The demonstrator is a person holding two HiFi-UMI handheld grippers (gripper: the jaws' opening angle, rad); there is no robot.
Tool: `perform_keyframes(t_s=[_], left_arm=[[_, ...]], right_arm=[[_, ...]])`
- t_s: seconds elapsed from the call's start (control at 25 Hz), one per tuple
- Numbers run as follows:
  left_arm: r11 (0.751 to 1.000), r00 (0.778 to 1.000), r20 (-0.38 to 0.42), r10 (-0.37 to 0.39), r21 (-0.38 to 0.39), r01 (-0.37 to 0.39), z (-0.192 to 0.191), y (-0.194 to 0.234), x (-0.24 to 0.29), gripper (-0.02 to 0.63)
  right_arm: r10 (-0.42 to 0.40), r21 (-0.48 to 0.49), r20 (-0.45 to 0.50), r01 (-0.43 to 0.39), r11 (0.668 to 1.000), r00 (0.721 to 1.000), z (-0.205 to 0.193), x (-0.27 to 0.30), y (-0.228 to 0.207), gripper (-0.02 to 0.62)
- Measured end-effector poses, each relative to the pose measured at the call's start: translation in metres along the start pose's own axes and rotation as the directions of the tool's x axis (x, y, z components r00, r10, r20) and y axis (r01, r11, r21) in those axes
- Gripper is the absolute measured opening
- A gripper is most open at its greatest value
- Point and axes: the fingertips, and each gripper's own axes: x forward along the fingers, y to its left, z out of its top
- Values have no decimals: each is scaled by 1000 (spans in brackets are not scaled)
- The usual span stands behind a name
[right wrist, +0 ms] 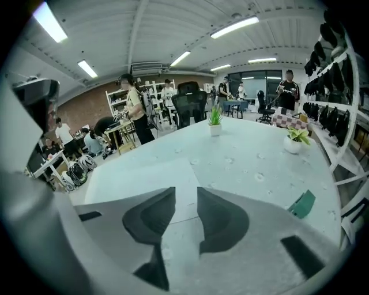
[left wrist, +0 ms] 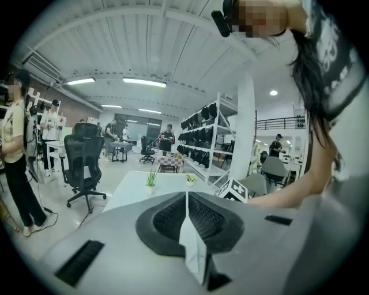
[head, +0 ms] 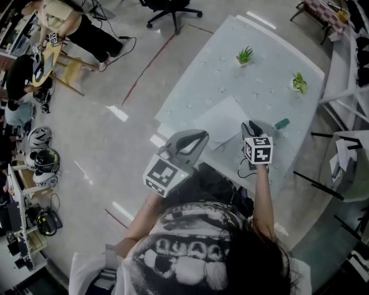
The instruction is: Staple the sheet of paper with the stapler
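Observation:
A white sheet of paper (head: 223, 118) lies on the pale table (head: 259, 75), near its front edge. A small green stapler (head: 282, 123) lies to the sheet's right, also seen in the right gripper view (right wrist: 302, 203). My left gripper (head: 202, 136) is at the sheet's near-left edge. Its pads (left wrist: 186, 196) are shut on a thin white strip of paper, seen edge-on. My right gripper (head: 251, 127) hovers between sheet and stapler, pointing down at the table. Its jaws (right wrist: 185, 197) stand open with nothing between them, and the sheet (right wrist: 144, 178) shows beyond.
Two small potted plants (head: 244, 56) (head: 298, 82) stand at the table's far side. A white rack (head: 346, 75) is at the right. An office chair (head: 173, 8) and people (head: 75, 26) are on the floor to the left.

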Motion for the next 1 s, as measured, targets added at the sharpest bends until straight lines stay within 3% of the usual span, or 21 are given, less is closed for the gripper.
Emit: perform_keyframes(t_s=[0.36, 0.56, 0.72, 0.88, 1.0], left_arm=[[1000, 997, -72, 17, 14, -16, -8, 15, 19, 12], [1000, 997, -83, 0, 18, 2, -7, 23, 23, 12], [998, 995, -94, -45, 38, 48, -5, 28, 27, 12], [993, 991, -98, -88, 67, 95, -1, 39, 21, 12], [989, 988, -100, -119, 72, 126, -2, 54, 15, 12]], right_arm=[[-34, -41, -127, 29, 999, 991, -12, 44, -5, 197], [-60, -22, -116, 57, 998, 991, -14, 44, -4, 193], [-76, 10, -132, 78, 997, 988, -14, 43, 0, 128], [-107, 141, -130, 126, 982, 986, -19, 37, 3, 70], [-137, 287, -108, 163, 944, 985, -23, 30, 4, 52]])
